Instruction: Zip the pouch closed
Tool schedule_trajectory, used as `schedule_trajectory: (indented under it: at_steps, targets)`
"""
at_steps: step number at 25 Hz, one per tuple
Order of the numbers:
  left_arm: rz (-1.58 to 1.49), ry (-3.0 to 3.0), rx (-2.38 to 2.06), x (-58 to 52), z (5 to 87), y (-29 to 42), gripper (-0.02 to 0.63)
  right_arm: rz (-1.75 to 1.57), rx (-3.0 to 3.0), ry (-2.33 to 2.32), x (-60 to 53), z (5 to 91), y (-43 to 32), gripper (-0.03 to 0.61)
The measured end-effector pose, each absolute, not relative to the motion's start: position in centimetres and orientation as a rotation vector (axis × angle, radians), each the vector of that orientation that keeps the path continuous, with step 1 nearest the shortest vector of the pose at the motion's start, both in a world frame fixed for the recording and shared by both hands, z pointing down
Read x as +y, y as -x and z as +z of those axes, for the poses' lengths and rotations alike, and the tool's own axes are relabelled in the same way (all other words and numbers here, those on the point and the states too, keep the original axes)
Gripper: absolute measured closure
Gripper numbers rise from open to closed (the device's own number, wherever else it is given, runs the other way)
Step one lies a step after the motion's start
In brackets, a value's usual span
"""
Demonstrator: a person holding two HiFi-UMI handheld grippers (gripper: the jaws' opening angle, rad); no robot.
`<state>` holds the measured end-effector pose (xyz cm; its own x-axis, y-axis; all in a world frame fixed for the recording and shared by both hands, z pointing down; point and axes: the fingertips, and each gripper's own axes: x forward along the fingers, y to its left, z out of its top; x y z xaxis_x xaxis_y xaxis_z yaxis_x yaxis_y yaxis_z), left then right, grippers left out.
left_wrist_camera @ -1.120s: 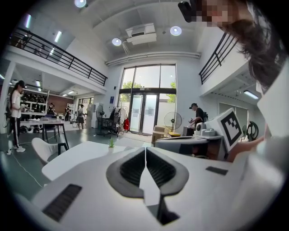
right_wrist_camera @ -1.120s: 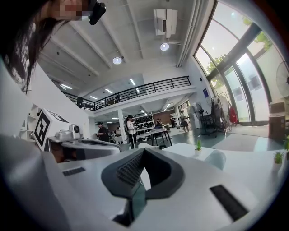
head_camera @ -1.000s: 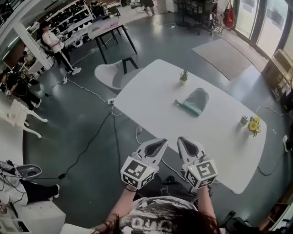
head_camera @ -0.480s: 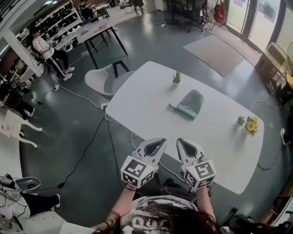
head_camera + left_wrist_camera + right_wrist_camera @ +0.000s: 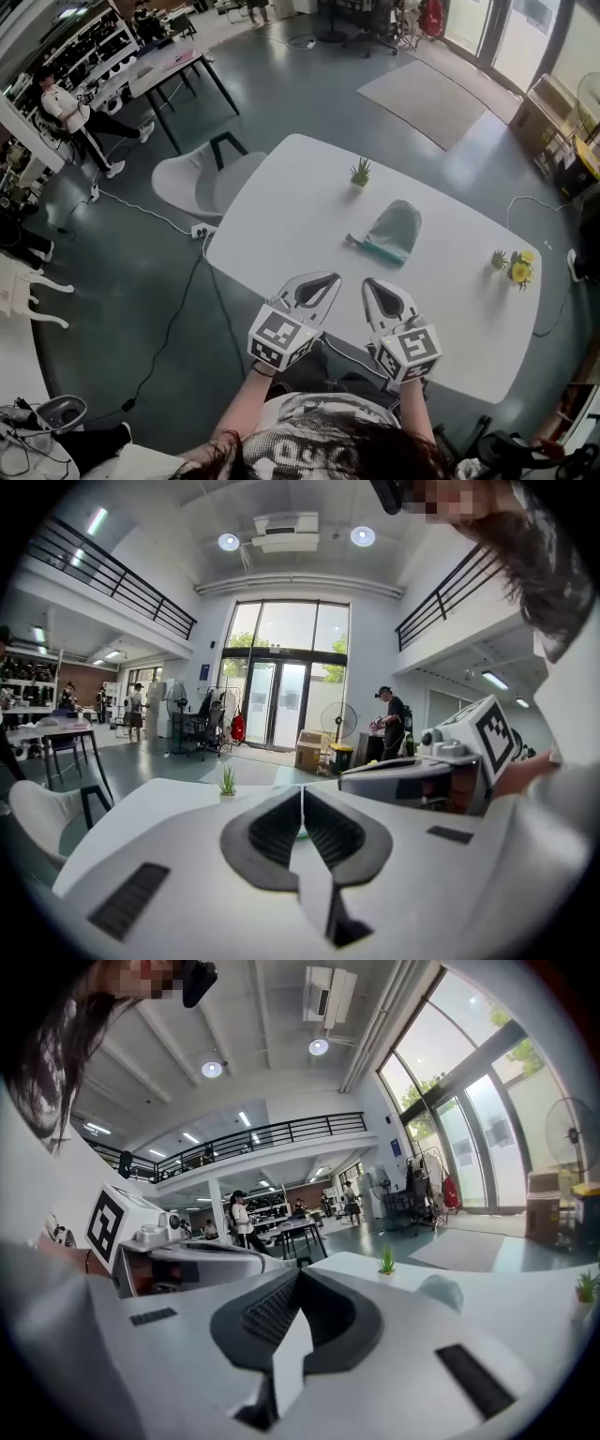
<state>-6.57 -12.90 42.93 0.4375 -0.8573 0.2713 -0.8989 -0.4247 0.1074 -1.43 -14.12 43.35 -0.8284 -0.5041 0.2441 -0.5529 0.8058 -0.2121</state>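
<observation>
Grey concrete floor surrounds a white table in an open workshop hall, where a person at the table's near long edge holds a left gripper and a right gripper side by side. Both pairs of jaws are pressed together with nothing between them.

A second ago the jaw tips sat about level with the near edge; now they reach over it, and the gap to the pouch has narrowed. The grey-green pouch has kept its place near the middle of the table, slightly toward the far long edge, its teal zip side turned to the near edge. A small potted plant by the far edge and yellow flowers near the right end also stand where they did. A white chair stands just beside the left end.

Whether the zip is open or done up cannot be made out at this range. In the left gripper view the closed jaws cover nearly all of the pouch, leaving a teal sliver. The right gripper view shows only the pouch's rounded top past the gripper body.

Black-and-white square patterns mark the cube on each gripper. The print on the person's shirt is cut off by the bottom of the head view and unreadable.
</observation>
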Motion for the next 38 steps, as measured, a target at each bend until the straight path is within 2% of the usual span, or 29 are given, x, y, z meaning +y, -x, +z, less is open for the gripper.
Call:
schedule_trajectory:
  at_steps: [10,29,30,33,38]
  targets:
    - [0.39,-2.514,-1.302,-17.6,49.2,10.5,0.598,0.469,-2.705,-1.066,-17.7,45.7,3.2,0.581]
    - [0.899,-2.626,-0.773,-28.3,62.7,8.9,0.591,0.575,-2.541,-1.302,-19.6,49.6,0.9,0.581]
    - [0.921,-2.624,-0.748,-28.6,63.3,8.8,0.58,0.579,-2.533,-1.308,-19.6,49.8,0.7,0.581]
    - [0.978,-2.613,-0.669,-29.4,64.8,8.5,0.493,0.592,-2.517,-1.322,-19.8,50.2,0.3,0.581]
    - [1.072,-2.567,-0.528,-30.4,67.5,8.0,0.476,0.608,-2.494,-1.336,-19.9,50.8,-0.1,0.581]
